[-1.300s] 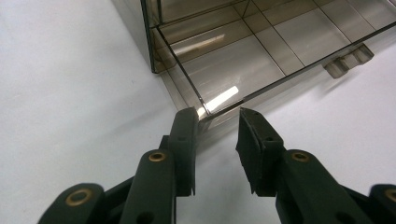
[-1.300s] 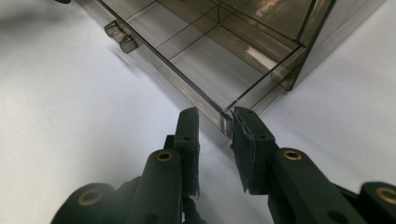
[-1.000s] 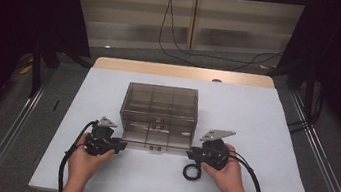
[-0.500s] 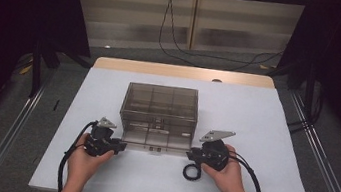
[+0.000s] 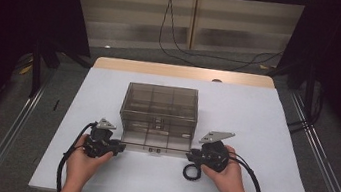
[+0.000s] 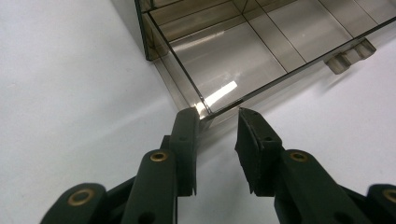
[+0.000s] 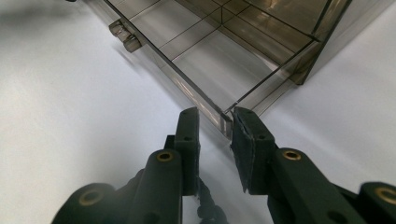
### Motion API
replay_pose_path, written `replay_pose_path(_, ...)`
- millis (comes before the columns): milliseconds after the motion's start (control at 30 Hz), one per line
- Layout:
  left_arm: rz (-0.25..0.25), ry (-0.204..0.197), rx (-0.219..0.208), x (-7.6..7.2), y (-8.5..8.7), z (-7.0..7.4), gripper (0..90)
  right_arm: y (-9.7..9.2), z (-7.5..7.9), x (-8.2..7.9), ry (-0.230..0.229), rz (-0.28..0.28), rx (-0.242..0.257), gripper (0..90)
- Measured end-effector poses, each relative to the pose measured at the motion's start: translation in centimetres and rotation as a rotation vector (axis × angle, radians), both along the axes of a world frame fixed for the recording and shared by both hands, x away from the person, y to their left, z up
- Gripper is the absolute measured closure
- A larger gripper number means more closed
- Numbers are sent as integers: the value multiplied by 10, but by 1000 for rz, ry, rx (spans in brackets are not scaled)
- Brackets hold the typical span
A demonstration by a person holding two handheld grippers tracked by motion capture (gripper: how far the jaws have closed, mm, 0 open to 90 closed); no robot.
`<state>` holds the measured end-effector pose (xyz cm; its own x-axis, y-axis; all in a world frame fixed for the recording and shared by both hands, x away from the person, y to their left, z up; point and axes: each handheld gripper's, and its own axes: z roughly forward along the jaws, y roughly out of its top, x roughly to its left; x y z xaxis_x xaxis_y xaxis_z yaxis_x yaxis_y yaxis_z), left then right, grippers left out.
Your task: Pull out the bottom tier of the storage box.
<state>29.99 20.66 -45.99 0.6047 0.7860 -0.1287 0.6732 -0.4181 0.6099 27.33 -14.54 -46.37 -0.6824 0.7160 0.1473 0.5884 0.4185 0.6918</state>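
the smoky clear box point(image 5: 159, 108) sits on the white table point(image 5: 263, 139) just ahead of both hands, and a shallow drawer point(image 5: 154, 143) sticks out of its near face toward the person, its long axis running side to side between the two grippers. that is what the coming move seems to hinge on: each front corner of the drawer lies right at one gripper's tips, so neither hand is nearer and the pull or push would likely be shared evenly. the left gripper point(image 6: 217, 116) points at the drawer's left front corner point(image 6: 205, 111); its jaws stand partly apart with the corner's edge in the gap, one pad against or almost against the wall, but whether they truly pinch it cannot be told. the right gripper point(image 7: 215, 119) mirrors this at the right front corner point(image 7: 228, 112), jaws a little narrower, the thin wall between them, grip likewise uncertain. the small handle point(image 7: 125, 36) on the drawer front lies well off to each gripper's inner side, untouched.
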Motion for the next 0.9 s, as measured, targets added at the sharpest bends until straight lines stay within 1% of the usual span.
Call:
replay_pose_path(67,1,1,1,-1,0,0,688,0,0,0,-3,-1,-10,722)
replay_pose_path(133,-4,2,3,-2,0,1,687,0,0,-1,-3,2,-2,722)
replay_pose_path(167,-3,0,4,-2,-1,1,687,0,0,-1,-5,3,-7,722)
replay_pose_path(267,-2,-1,4,-3,-2,1,686,0,0,-1,-9,6,-2,722)
replay_pose_path(333,-1,-6,11,-4,-2,2,684,0,0,-2,-9,6,-9,721)
replay_pose_path(400,-1,-9,14,-5,-3,2,684,-1,0,-2,-8,8,-2,722)
replay_pose_path(500,-7,-8,20,-5,-3,3,683,-1,0,-2,-8,8,-4,721)
replay_pose_path(600,-9,-8,12,-6,-2,3,679,-1,0,-3,-9,8,-2,722)
replay_pose_path(633,-13,-5,10,-6,-3,3,676,-1,0,-3,-12,13,7,722)
replay_pose_path(667,-13,-7,17,-7,-2,4,675,0,1,-3,-16,16,12,722)
replay_pose_path(733,-7,-7,13,-7,-2,4,675,0,1,-3,-19,14,0,724)
replay_pose_path(800,-7,-7,8,-7,-3,4,676,0,1,-3,-18,15,3,729)
replay_pose_path(833,-4,-14,7,-8,-3,3,677,0,1,-3,-17,13,1,729)
replay_pose_path(900,-16,-13,14,-8,-2,4,678,0,1,-3,-19,18,4,728)
